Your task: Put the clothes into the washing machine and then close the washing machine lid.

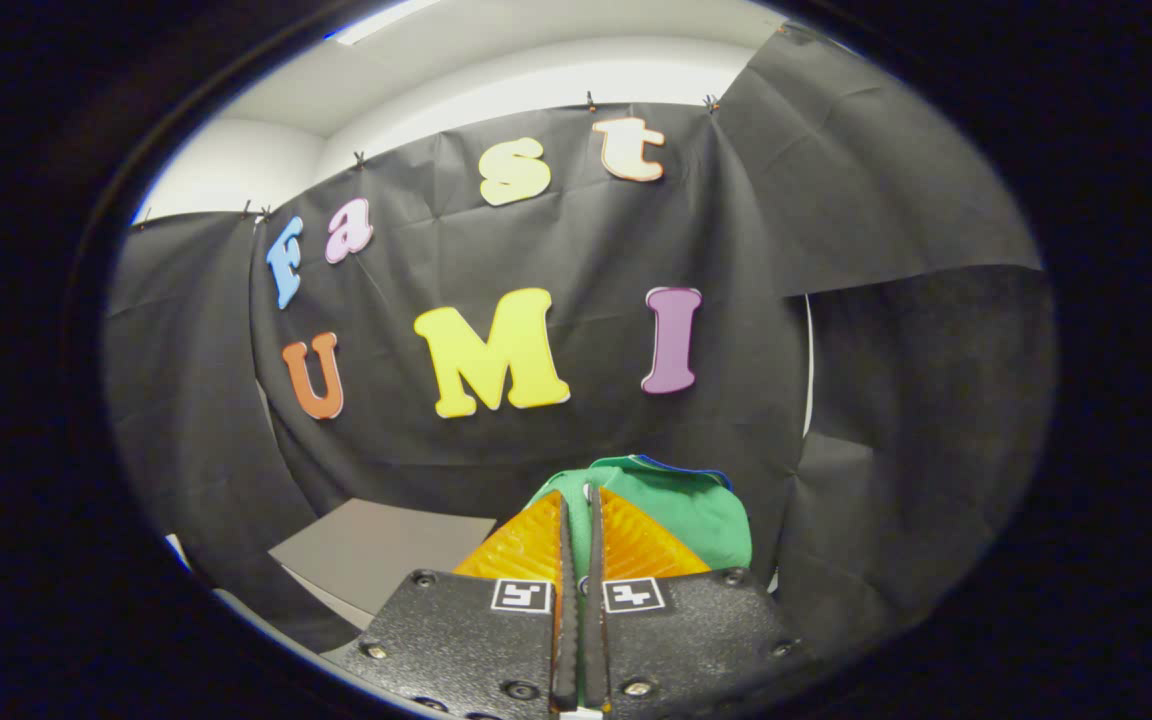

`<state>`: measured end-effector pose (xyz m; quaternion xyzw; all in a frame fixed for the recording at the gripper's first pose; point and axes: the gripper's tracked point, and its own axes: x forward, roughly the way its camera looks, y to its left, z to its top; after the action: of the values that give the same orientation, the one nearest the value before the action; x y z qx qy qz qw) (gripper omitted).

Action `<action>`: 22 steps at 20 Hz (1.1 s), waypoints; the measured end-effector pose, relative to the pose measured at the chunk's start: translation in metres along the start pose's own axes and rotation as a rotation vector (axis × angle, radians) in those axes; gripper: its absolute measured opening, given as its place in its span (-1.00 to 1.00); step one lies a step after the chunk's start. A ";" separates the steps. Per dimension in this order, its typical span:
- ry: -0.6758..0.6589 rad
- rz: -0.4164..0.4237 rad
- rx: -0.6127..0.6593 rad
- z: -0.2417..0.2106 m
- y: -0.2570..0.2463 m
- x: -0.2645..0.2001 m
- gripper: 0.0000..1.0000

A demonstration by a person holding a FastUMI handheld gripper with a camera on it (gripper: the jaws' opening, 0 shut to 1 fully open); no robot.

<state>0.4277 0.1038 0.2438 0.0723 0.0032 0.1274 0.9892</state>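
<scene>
Cloth wall (836, 330) of black, creased fabric, clipped along its top edge, fills most of the gripper view as the booth's backdrop, with a pale ceiling (496, 70) and a strip of light above it. Lower down, beyond the fingers and to one side, a flat grey panel (376, 550) with a lighter edge lies at an angle; what it belongs to cannot be told. Next in size comes the green cloth garment (696, 510), bunched and soft, with a thin blue trim along its upper fold; it rises just ahead of the fingertips and hangs lifted in front of the wall, apart from the grey panel. Smallest is the gripper (578, 505), whose two fingers stand drawn nearly together, only a narrow slit between them, with a fold of the green fabric pinched in that slit so that both fingers press on it.
</scene>
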 end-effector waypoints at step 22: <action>0.499 -0.001 0.012 -0.256 -0.078 0.148 -0.88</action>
<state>0.5840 0.1026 -0.0194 0.0445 0.2482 0.1409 0.9574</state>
